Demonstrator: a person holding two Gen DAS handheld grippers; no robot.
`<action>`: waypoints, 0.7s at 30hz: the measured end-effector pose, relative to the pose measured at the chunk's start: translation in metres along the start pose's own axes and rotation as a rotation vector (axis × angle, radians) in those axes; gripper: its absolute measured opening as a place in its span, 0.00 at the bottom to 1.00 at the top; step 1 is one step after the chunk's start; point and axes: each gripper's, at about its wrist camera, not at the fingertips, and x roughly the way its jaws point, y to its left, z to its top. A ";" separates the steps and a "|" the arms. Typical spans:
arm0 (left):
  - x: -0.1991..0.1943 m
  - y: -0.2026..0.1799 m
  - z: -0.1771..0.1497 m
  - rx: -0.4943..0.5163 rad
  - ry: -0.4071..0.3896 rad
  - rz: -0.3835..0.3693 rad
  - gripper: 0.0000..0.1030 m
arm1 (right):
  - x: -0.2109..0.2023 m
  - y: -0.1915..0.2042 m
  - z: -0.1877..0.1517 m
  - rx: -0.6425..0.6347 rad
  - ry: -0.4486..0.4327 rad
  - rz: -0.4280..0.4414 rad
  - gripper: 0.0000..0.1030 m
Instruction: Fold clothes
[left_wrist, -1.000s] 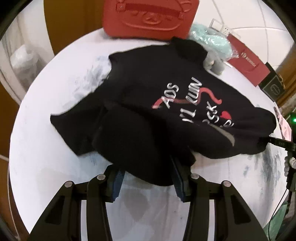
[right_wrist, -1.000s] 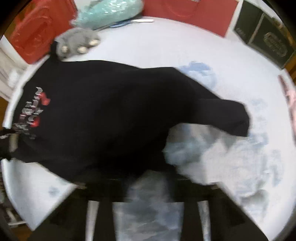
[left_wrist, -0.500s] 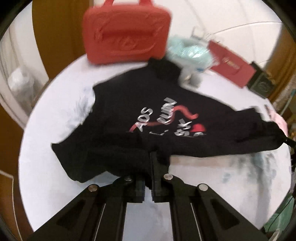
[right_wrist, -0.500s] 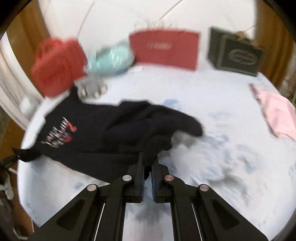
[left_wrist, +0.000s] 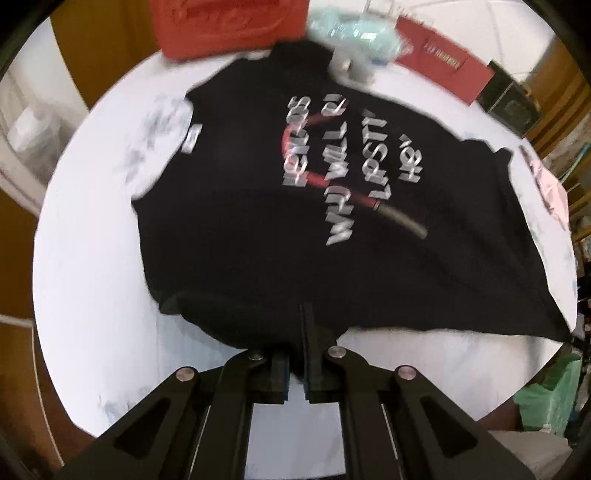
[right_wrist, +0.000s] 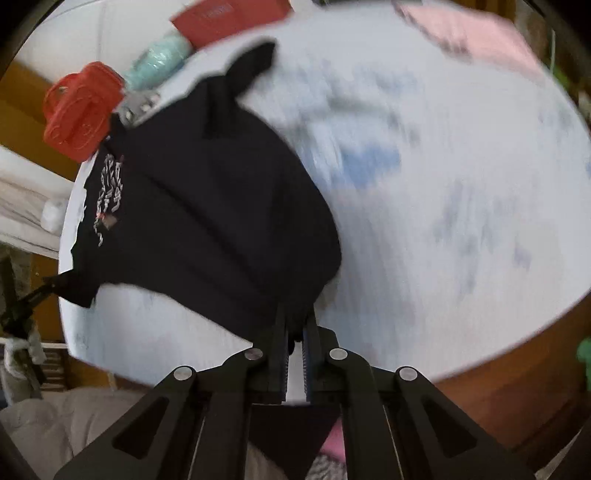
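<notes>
Table (left_wrist: 92, 266), round and white, spreads ahead of both your tongs. Across it lies the black T-shirt (left_wrist: 258, 229), print side up, stretched between your two grips. Your left gripper (left_wrist: 295, 332) is clamped on a bunch of its near hem; your right gripper (right_wrist: 295, 325) pinches another bunch of the hem. Beyond the shirt, past your left tongs, sit a red bag (left_wrist: 229, 26) and a pale green bundle (left_wrist: 354, 29).

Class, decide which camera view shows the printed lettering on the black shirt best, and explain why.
The left wrist view: the lettering faces the camera across the spread black shirt, several blurred lines visible. In the right wrist view the lettering is a small, skewed patch at the shirt's far left edge.
</notes>
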 end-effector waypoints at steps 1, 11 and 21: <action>-0.001 0.004 0.002 -0.016 -0.001 0.007 0.04 | 0.001 -0.005 -0.001 0.020 0.010 0.001 0.11; -0.038 -0.007 0.103 0.026 -0.220 -0.022 0.48 | -0.056 0.010 0.091 -0.068 -0.252 -0.103 0.73; -0.009 -0.002 0.230 -0.005 -0.286 -0.075 0.52 | 0.003 0.041 0.222 -0.114 -0.248 -0.068 0.72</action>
